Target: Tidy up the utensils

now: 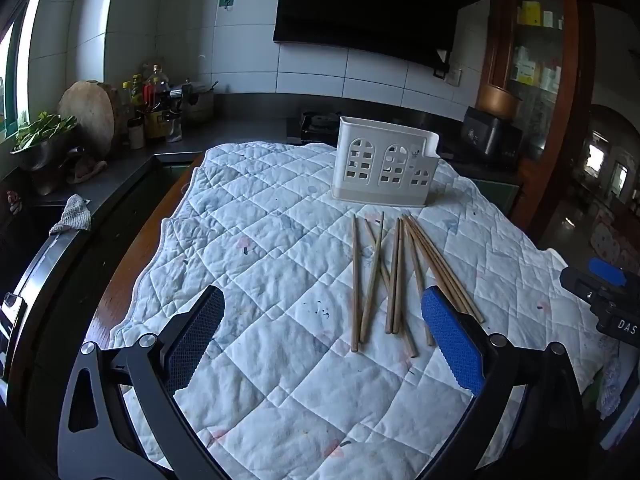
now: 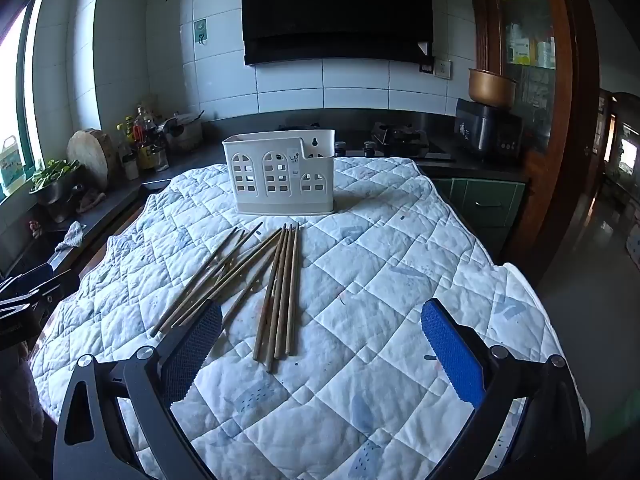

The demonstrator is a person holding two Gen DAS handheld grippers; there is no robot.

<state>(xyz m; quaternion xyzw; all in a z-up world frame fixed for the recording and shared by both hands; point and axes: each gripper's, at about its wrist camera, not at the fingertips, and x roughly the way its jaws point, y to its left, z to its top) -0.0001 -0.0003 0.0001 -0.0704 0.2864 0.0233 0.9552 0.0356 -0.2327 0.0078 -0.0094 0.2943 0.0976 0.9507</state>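
Several wooden chopsticks (image 1: 394, 280) lie loose on a white quilted cloth (image 1: 280, 240), just in front of a white plastic utensil holder (image 1: 386, 164) with window-shaped cutouts. My left gripper (image 1: 322, 320) is open and empty, held above the cloth with the chopsticks' near ends between its fingers. In the right wrist view the chopsticks (image 2: 256, 280) lie before the holder (image 2: 280, 176). My right gripper (image 2: 322, 324) is open and empty, with the right-hand chopsticks between its fingers. The right gripper also shows at the right edge of the left wrist view (image 1: 608, 296).
The cloth (image 2: 400, 260) covers a table. A dark counter behind holds bottles (image 1: 152, 104), a round wooden board (image 1: 90, 116), a bowl of greens (image 1: 40, 140), a stove (image 2: 400, 140) and a black appliance (image 2: 488, 128). A wooden cabinet (image 2: 532, 80) stands right.
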